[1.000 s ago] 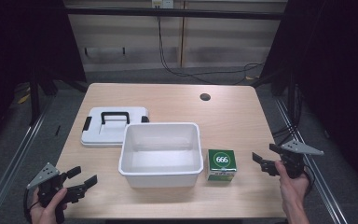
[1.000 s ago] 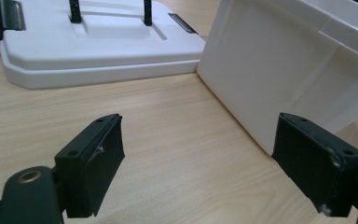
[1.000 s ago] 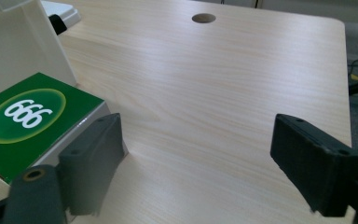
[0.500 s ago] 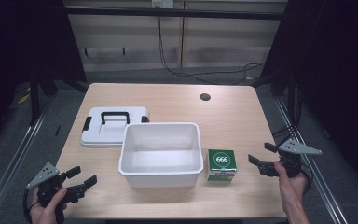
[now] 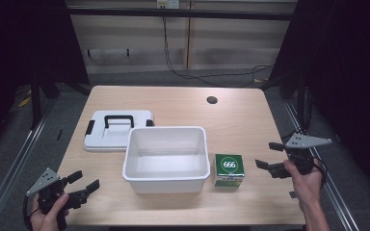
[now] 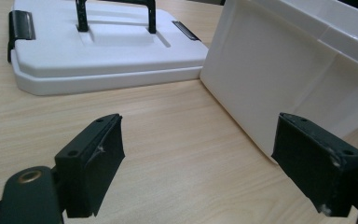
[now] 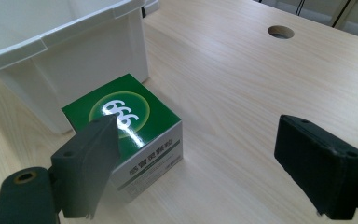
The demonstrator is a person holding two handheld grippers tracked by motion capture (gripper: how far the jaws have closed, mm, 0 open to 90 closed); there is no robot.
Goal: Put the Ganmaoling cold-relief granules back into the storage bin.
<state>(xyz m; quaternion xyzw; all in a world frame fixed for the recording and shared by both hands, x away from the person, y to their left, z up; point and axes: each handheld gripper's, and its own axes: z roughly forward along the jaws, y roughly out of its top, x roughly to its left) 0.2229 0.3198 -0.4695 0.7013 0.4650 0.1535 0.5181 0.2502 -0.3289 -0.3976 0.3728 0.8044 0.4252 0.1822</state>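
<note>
Centrally in the high view, a white open bin (image 5: 165, 159) sits on the wooden table (image 5: 236, 115), its inside apparently bare, though glare on the bottom makes that hard to confirm. Just left of it and above, toward the frame's middle left, lies a flat white lid (image 5: 117, 130) with a black handle and black side latches; the left gripper view shows the lid's near corner very close to the bin's wall, and whether they touch is unclear. Right of the bin, just beside its lower right corner, stands a small green box (image 5: 229, 169) marked "666" on top, with white side faces. At the lower left of the frame the left gripper (image 5: 85, 183) is held in a hand (image 5: 48, 216), jaws spread wide over bare wood. At the right of the frame the right gripper (image 5: 270, 156) is likewise released, jaws apart and pointing toward the green box without touching it. Near the upper right of the tabletop is a round dark hole (image 5: 212, 100).
</note>
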